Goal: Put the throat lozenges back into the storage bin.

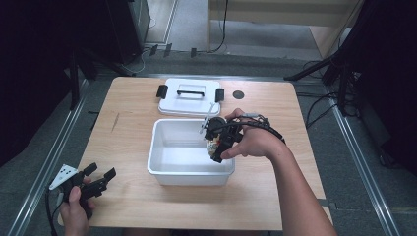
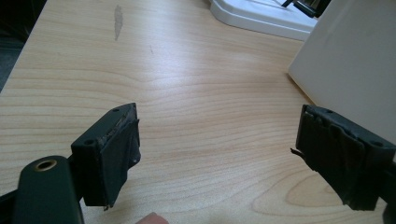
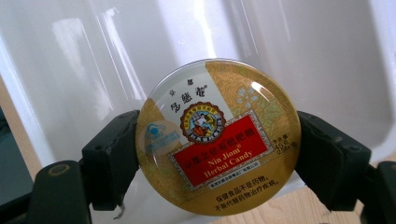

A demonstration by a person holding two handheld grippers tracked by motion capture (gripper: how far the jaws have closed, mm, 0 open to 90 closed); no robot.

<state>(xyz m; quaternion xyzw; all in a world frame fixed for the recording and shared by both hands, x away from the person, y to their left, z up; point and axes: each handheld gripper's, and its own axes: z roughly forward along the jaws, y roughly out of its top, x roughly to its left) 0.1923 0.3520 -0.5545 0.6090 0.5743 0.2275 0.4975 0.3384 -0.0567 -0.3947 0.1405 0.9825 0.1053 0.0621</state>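
A round gold candy tin (image 3: 217, 137) with a red label is clamped between the jaws of my right gripper (image 1: 216, 145), which is shut on it. The tin (image 1: 213, 146) hangs over the right inner side of a white plastic bin (image 1: 167, 172) in the middle of the table. In the right gripper view the bin's white inner wall (image 3: 93, 56) lies behind the tin. My left gripper (image 1: 98, 178) rests at the table's front left corner, open with nothing between its jaws. The left gripper view has its fingers (image 2: 114, 154) wide apart over bare wood, with the bin's outer wall (image 2: 355, 65) to the right.
The bin's white lid (image 1: 189, 97) with a black handle and black clips lies flat behind the bin. A small dark round hole (image 1: 238, 94) sits in the tabletop right of the lid. The wooden tabletop (image 1: 123, 128) is bare left of the bin.
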